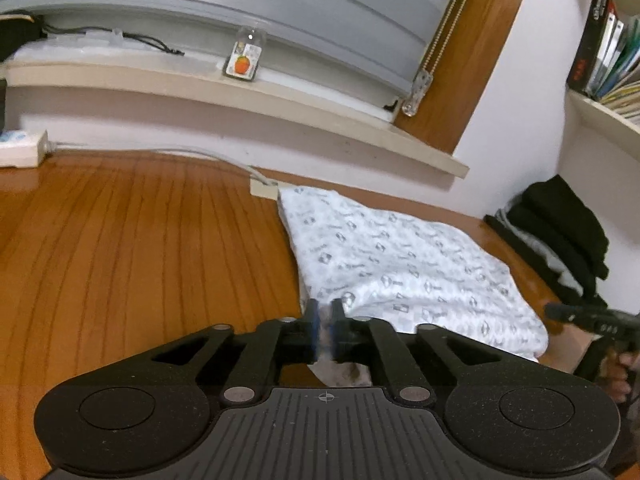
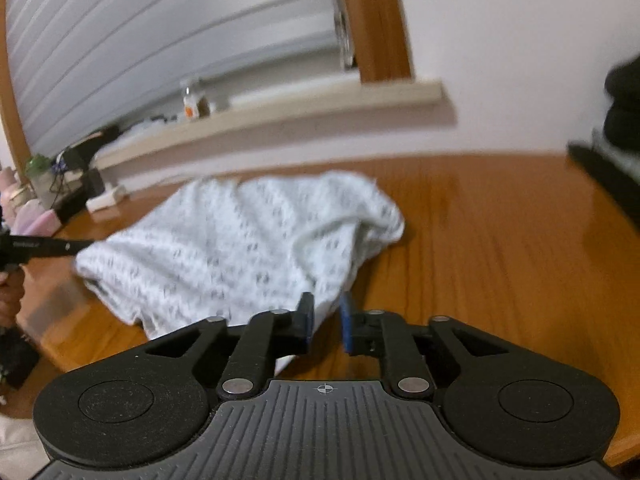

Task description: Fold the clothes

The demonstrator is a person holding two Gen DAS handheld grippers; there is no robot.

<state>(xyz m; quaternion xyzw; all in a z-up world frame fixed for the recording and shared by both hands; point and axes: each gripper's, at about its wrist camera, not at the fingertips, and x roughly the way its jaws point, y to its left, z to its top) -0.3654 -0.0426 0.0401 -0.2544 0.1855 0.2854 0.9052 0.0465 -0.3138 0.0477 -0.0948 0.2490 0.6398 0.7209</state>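
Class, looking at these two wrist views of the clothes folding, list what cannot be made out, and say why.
- Left wrist view: the jar label's text, too small.
- Left wrist view: the printed garment near edge, hidden behind the left gripper.
- Right wrist view: the garment's print, motion-blurred.
- Right wrist view: the dark clothes pile, cut off by the right edge.

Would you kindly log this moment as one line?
left gripper: shut on patterned garment | right gripper: open at its edge | wooden table

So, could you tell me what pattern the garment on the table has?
White garment with small repeating grey motifs, clearest in the left wrist view.
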